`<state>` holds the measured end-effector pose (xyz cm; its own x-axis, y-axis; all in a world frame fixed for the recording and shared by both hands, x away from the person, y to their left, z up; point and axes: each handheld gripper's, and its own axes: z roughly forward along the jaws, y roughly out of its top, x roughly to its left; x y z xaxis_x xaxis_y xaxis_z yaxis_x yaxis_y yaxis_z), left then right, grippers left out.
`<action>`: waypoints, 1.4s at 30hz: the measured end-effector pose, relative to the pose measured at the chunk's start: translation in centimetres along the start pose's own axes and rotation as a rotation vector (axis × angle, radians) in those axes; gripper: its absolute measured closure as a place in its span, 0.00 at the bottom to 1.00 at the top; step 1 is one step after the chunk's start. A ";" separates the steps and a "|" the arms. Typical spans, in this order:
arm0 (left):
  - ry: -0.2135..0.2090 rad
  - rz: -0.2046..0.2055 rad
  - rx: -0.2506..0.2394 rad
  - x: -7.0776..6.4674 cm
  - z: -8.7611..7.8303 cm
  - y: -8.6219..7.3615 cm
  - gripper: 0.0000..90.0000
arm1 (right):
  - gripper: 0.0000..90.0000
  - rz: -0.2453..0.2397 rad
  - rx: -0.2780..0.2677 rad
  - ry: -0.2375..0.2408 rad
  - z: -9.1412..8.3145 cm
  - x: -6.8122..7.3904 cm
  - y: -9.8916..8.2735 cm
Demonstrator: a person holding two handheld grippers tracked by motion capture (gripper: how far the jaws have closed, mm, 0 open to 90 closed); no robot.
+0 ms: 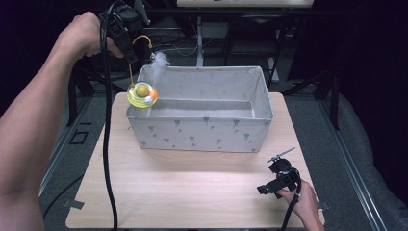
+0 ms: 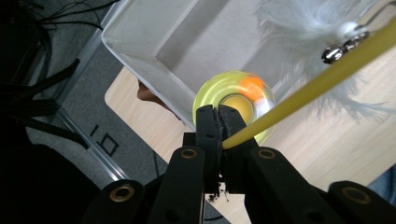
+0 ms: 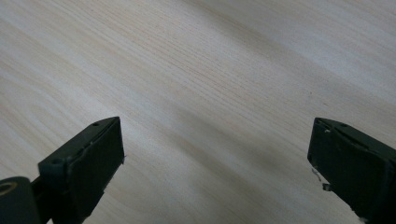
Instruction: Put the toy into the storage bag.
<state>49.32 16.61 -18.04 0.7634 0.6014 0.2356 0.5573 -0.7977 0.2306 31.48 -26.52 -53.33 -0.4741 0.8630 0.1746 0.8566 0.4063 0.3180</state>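
L gripper (image 2: 219,122) gripping toy wand (image 2: 299,93), over bin (image 1: 202,130)

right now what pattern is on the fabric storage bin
Light grey fabric storage bin printed with small darker grey triangles, clearest in the high view.

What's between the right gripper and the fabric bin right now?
Bare wood tabletop; the high view shows nothing lying between the right gripper and the fabric bin. The right gripper view agrees: plain wood between its open jaws.
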 end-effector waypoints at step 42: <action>-0.090 -0.068 -0.052 0.1 9.4 -1.1 0.97 | 0.04 -0.020 0.018 -0.008 0.0 0.1 0.0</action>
<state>51.90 17.11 -27.13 0.7520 0.6456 0.1329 0.5925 -0.7505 0.2928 31.46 -26.48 -53.30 -0.4892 0.8572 0.1608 0.8508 0.4285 0.3042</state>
